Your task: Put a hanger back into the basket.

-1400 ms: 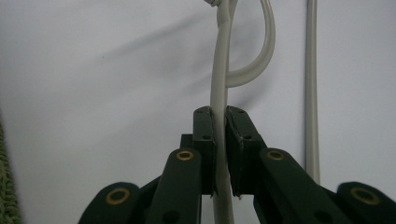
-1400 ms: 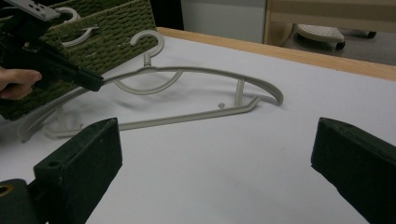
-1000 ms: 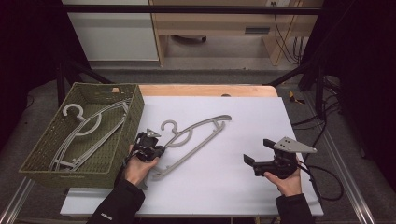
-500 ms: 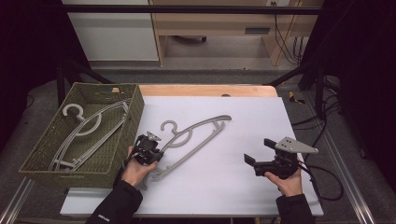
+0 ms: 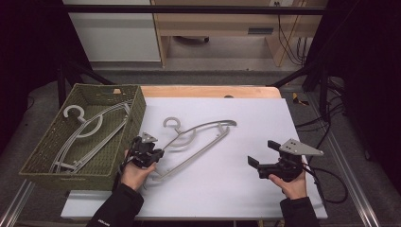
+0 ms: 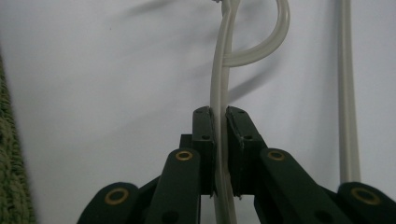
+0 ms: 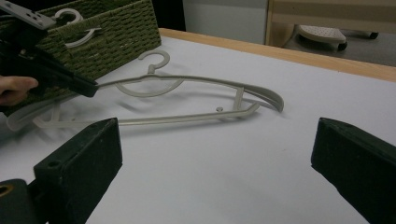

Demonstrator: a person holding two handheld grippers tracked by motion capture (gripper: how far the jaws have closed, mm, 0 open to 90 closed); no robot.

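- We found the left gripper (image 6: 219, 154) clamped on the pale plastic hanger (image 5: 201, 137), its jaws pressed against a thin shoulder bar that ran straight out ahead of them towards the hook (image 6: 261, 42).
- The grip sat near one end of the bar, so most of the hanger lay beyond the jaws. We judged that a lift from there could let the long free end swing or twist in the narrow pads.
- In the right gripper view the held end looked slightly raised while the far end rested on the white table (image 5: 246, 184). We judged that dragging could catch that end on the surface.
- The woven basket (image 5: 38, 156) stood just beside the left gripper on its outer side, with another hanger (image 5: 87, 135) already lying in it. We judged that a swing that way might snag the hook on the rim or tangle it with that hanger.
- The right gripper (image 5: 265, 156) rested well apart on the table, jaws spread wide and holding nothing, so it offered no support to the free end.
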